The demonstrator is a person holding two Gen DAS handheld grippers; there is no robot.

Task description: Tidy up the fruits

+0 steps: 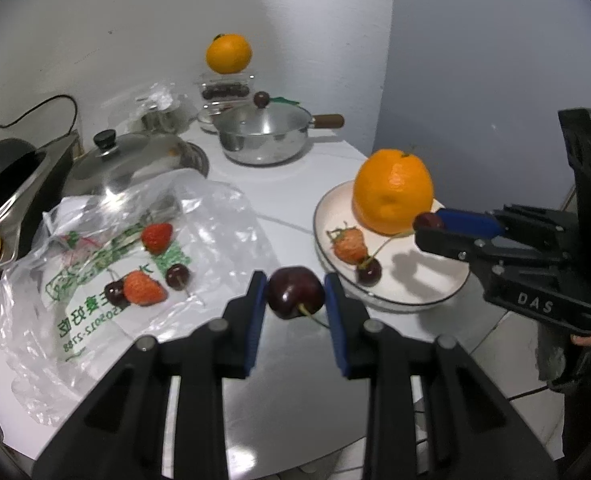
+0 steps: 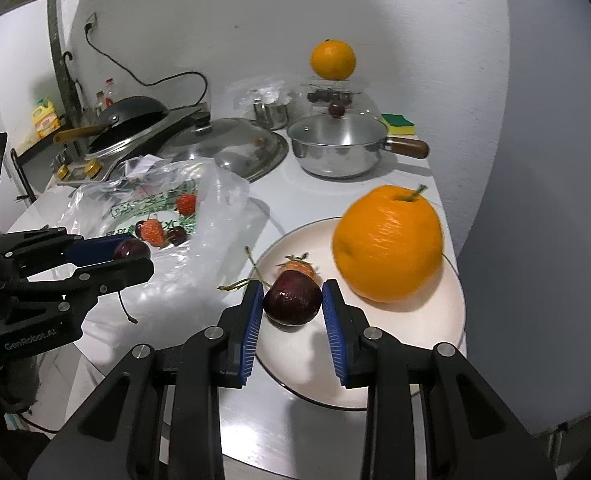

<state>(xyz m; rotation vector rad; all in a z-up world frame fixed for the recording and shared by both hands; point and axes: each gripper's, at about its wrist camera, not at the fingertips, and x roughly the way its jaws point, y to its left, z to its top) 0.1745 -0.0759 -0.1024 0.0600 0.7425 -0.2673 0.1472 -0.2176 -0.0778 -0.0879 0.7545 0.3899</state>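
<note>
Each hand-held gripper, left (image 1: 295,294) and right (image 2: 292,298), is clenched on a cherry (image 1: 295,297) (image 2: 293,298), carried clear of the desk (image 1: 283,192), presumably from the bag (image 1: 107,256) to the plate (image 2: 451,312) holding the orange (image 2: 387,242).

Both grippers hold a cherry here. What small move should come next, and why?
Probably lower the right gripper and release its cherry onto the plate. It already hangs over the plate's bare near part, beside the orange and strawberry. The left gripper is short of the rim.
</note>
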